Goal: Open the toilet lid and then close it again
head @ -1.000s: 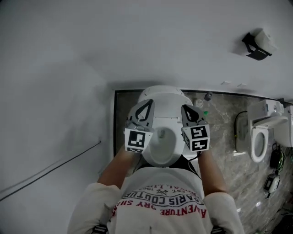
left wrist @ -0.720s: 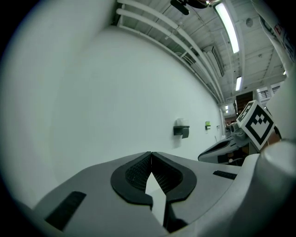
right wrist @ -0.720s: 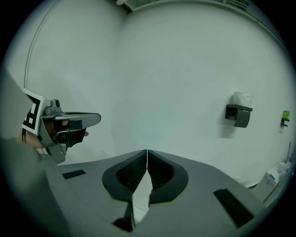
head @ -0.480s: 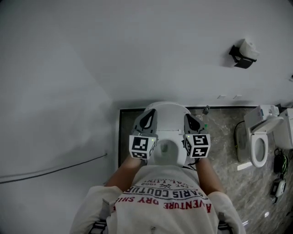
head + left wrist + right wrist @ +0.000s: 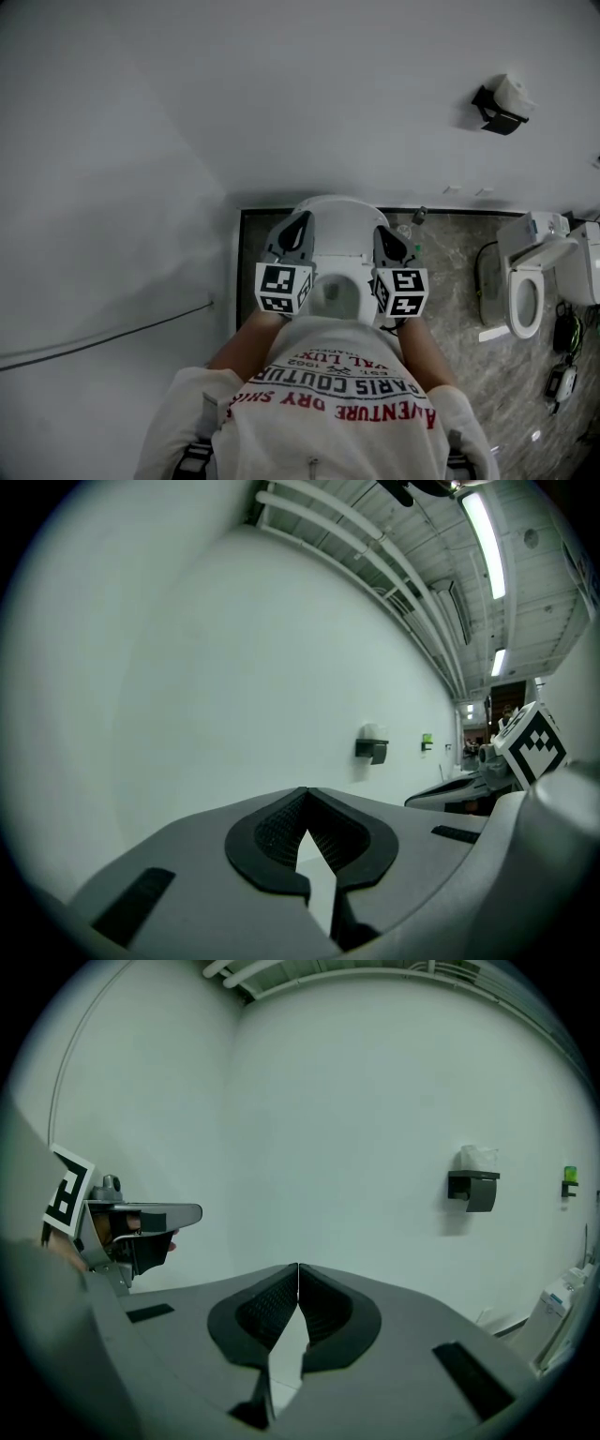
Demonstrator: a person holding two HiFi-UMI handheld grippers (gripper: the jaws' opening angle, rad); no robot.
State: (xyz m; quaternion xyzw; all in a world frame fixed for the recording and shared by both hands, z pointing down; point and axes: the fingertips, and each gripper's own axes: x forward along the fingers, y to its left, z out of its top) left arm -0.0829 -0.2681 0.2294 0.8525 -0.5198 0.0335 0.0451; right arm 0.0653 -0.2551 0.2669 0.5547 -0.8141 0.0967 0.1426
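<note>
The white toilet (image 5: 335, 246) stands below me against the wall. Its bowl opening (image 5: 335, 296) shows, and the lid (image 5: 330, 214) seems to lean back toward the wall. My left gripper (image 5: 298, 231) hovers over the toilet's left side and my right gripper (image 5: 382, 238) over its right side, both above it and apart from it. In the left gripper view the left gripper (image 5: 305, 795) is shut with nothing between its fingertips. In the right gripper view the right gripper (image 5: 298, 1267) is also shut and holds nothing. Both point at the bare white wall.
A paper holder (image 5: 497, 101) hangs on the wall at the upper right. A second toilet (image 5: 531, 281) stands on the marble floor (image 5: 450, 309) to the right, with cables (image 5: 562, 356) beside it. Small bottles (image 5: 418, 217) sit behind the toilet. A dark cable (image 5: 103, 339) runs along the left.
Both grippers have lifted together above the toilet and stayed at its two sides. The head view has pulled back, so the toilet looks smaller. Little has moved in the last half second.
</note>
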